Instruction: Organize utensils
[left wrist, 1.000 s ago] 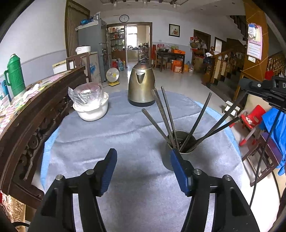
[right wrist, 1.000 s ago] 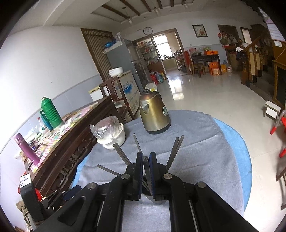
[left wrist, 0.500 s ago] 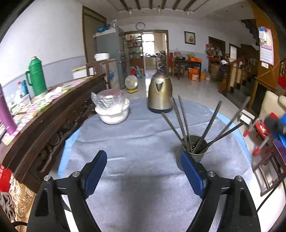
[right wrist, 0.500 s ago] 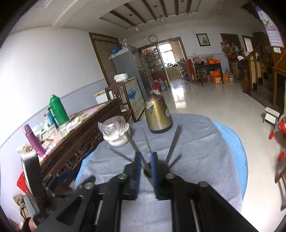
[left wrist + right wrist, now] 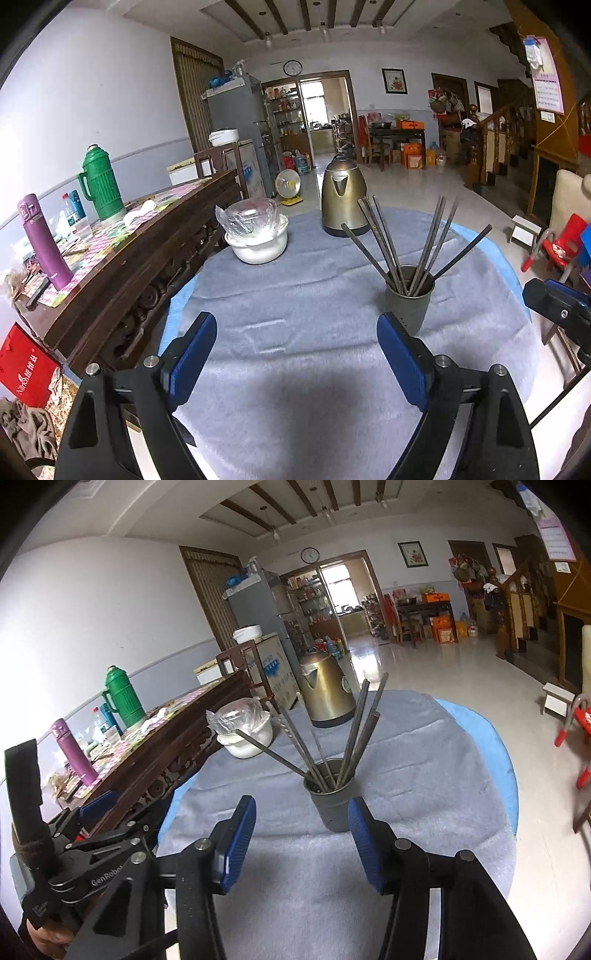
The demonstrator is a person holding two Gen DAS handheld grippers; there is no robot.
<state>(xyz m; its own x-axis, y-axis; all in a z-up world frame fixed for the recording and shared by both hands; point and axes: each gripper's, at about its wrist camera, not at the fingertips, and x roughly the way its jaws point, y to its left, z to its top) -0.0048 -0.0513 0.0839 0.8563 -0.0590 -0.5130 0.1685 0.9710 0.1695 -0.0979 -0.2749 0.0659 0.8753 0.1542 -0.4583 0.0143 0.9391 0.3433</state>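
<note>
A grey metal cup (image 5: pixel 408 302) stands on the grey cloth of the round table (image 5: pixel 295 295), with several dark chopsticks (image 5: pixel 428 240) fanned out in it. The cup also shows in the right wrist view (image 5: pixel 332 799) with the chopsticks (image 5: pixel 354 731). My left gripper (image 5: pixel 295 354) is open and empty, held back from the cup, which is just beyond its right finger. My right gripper (image 5: pixel 301 834) is open and empty, the cup just ahead between its fingertips. The left gripper shows at the lower left of the right wrist view (image 5: pixel 92 834).
A brass kettle (image 5: pixel 343 199) stands at the table's far side. A white bowl covered in plastic (image 5: pixel 258 232) sits to its left. A dark wooden sideboard (image 5: pixel 122 251) with a green thermos (image 5: pixel 99 184) and purple bottle (image 5: pixel 44 247) borders the table's left.
My right gripper has opened and drawn back from the cup, leaving the chopsticks in it. My left gripper has pulled back and opened wider.
</note>
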